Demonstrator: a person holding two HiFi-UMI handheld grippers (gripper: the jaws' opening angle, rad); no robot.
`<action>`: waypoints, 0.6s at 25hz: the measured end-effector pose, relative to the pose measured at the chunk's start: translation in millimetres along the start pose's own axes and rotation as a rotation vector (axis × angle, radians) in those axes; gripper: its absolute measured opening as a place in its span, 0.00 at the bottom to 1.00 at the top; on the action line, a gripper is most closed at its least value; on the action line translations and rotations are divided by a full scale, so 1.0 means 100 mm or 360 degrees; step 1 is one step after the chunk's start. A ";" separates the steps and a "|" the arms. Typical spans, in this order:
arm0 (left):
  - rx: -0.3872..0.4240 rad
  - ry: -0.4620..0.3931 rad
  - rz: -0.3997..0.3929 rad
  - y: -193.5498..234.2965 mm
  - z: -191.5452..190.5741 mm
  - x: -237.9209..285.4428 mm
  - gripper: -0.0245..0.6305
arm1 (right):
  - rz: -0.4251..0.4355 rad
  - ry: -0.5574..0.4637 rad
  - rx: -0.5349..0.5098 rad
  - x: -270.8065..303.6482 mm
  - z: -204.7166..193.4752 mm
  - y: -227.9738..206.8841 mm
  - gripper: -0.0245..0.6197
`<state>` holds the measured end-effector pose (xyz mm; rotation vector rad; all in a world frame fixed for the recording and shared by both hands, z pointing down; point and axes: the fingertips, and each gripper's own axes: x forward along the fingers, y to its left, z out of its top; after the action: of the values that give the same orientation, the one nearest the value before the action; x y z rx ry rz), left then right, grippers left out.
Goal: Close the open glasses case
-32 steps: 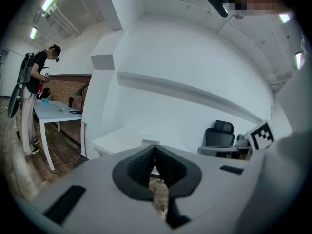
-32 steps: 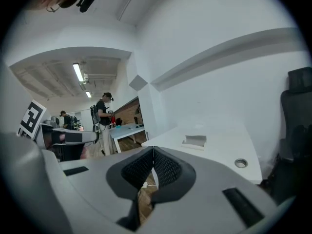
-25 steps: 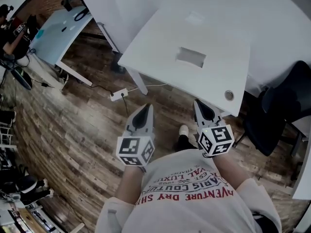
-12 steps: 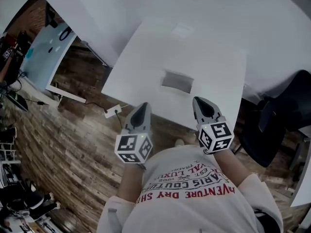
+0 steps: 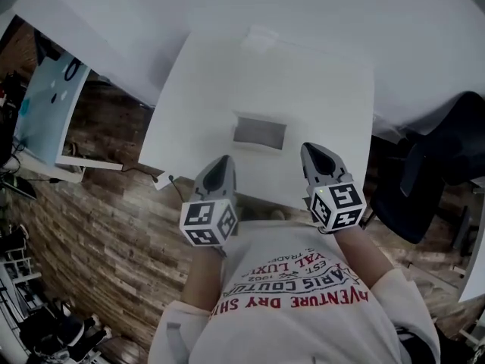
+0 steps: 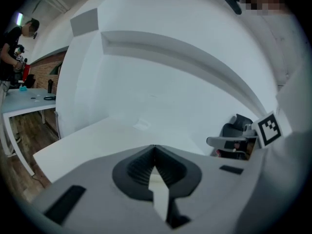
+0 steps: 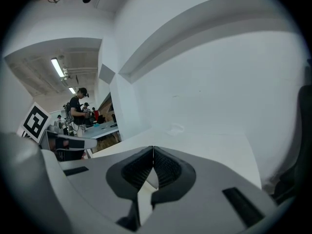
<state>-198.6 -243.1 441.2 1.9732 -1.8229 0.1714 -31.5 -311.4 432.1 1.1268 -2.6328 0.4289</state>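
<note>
- Grey glasses case (image 5: 260, 133) lies flat on the white surface (image 5: 333, 82), nearer the near edge than the far one and about midway between the side edges. It shows too small to tell how its lid stands.
- Left gripper (image 5: 221, 165) and right gripper (image 5: 317, 156) hang over the near edge, apart from the case, one to each side of it. Both pairs of fingers are pressed together with nothing between them.
- The case looks loose on a smooth top, so by my judgement a push on the lid from one side alone could slide it toward the far edge instead of folding it shut.
- Neither gripper view shows the case, since each gripper's own body masks it. A reach guided by those views could land on the hinge or miss the lid.
- Pressing off-centre could leave the lid ajar.
- A small pale item (image 5: 258, 38) by the far edge lies well apart and seems no obstacle.
</note>
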 end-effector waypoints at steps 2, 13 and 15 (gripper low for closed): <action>0.0050 0.0054 -0.0014 0.06 -0.07 0.15 0.04 | -0.0044 0.0016 0.0025 0.06 -0.03 -0.06 0.06; 0.0086 0.0409 -0.0249 0.43 -0.45 0.87 0.04 | -0.0298 0.0251 0.0172 0.54 -0.47 -0.21 0.06; 0.0048 0.0516 -0.0277 0.51 -0.65 0.94 0.04 | -0.0328 0.0300 0.0202 0.62 -0.56 -0.21 0.06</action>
<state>-223.8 -304.9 547.3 1.9787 -1.4459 0.4383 -51.7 -346.0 508.8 1.3113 -2.3284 0.6328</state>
